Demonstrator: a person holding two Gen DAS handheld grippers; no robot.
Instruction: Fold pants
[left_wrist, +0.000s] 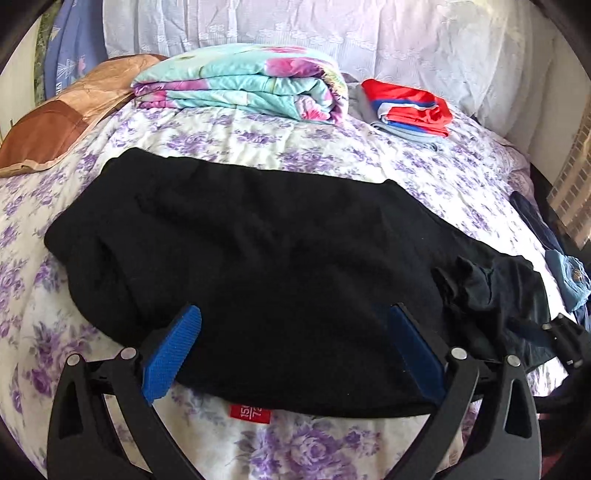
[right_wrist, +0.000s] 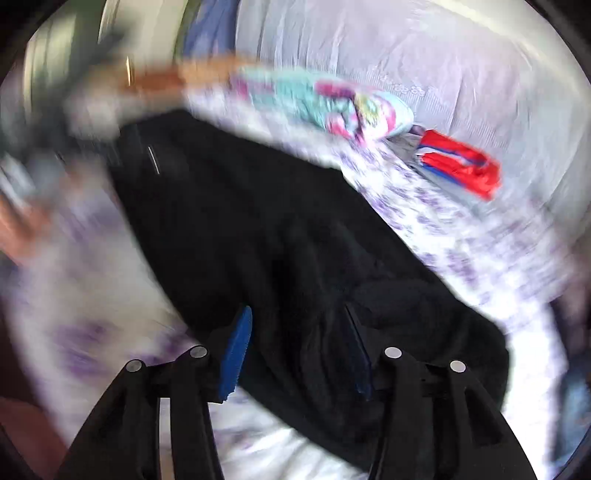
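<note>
Black pants (left_wrist: 258, 236) lie folded across the floral bed (left_wrist: 332, 155), so you can let go: your left gripper (left_wrist: 295, 350) has its fingers spread wide over the near edge, and your right gripper (right_wrist: 299, 354) stands part-open, gripping nothing.

Sunlit bedroom with a flower-print bed

A bed (left_wrist: 258, 136) under a white sheet printed with purple flowers fills the room; a white lace curtain (left_wrist: 332, 33) hangs behind it, glowing with daylight. A folded turquoise-and-pink quilt (left_wrist: 240, 85), a tan pillow (left_wrist: 70, 118) and folded red-and-blue clothes (left_wrist: 410, 105) lie along the far side.
</note>
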